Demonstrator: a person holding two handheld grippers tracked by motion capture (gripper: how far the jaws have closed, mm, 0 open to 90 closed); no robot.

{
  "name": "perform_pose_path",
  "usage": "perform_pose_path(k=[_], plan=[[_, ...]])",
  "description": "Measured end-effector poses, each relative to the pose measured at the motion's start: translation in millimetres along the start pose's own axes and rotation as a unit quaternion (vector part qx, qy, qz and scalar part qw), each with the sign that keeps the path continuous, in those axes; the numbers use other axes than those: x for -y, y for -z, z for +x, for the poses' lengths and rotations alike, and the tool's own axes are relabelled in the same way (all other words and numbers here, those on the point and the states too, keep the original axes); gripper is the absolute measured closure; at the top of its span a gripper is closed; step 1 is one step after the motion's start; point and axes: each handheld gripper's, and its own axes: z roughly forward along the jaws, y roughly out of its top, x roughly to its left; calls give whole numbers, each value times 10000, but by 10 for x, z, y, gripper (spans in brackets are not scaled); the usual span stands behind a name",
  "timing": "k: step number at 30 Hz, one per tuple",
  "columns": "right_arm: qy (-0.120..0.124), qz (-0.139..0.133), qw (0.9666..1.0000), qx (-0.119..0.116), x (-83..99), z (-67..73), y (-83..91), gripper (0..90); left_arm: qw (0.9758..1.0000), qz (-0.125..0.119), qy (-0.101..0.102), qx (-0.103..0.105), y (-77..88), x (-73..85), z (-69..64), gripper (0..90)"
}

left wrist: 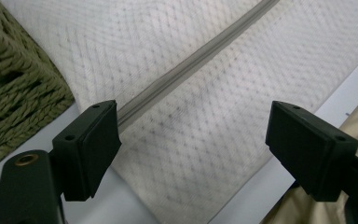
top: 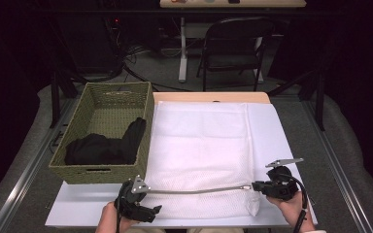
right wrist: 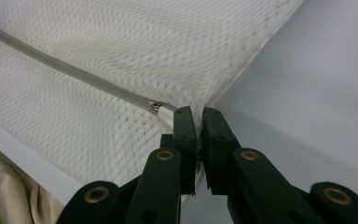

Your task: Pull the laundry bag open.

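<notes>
One mesh bag [top: 199, 145], two grippers [top: 141, 206] [top: 267, 187]

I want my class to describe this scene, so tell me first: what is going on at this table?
A person is working on a white mesh laundry bag spread on the table, using a gripper in each hand. The right gripper is shut on the bag's corner, at the end of the grey zipper. The left gripper hangs open over the zipper's other end, pinching nothing. Beside the bag, a green woven basket holds dark clothing; the bag looks flat, and whether the zipper is open I cannot tell.
</notes>
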Motion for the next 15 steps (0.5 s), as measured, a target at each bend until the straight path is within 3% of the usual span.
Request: perform_pose_path(k=[4,10,15], plan=[[23,-19,9999,-98,-13,44,-7,848,9996,-241,-135,51,20,-116,-101,215],[-44,-49,9998,-204,-10,32,-3,849,9986,-265,-404,203,-74,-275,-255,278],[2,-35,9999,-126,-6,37,-31,848,9963,-305,-695,413,-232,-462,-426,355]])
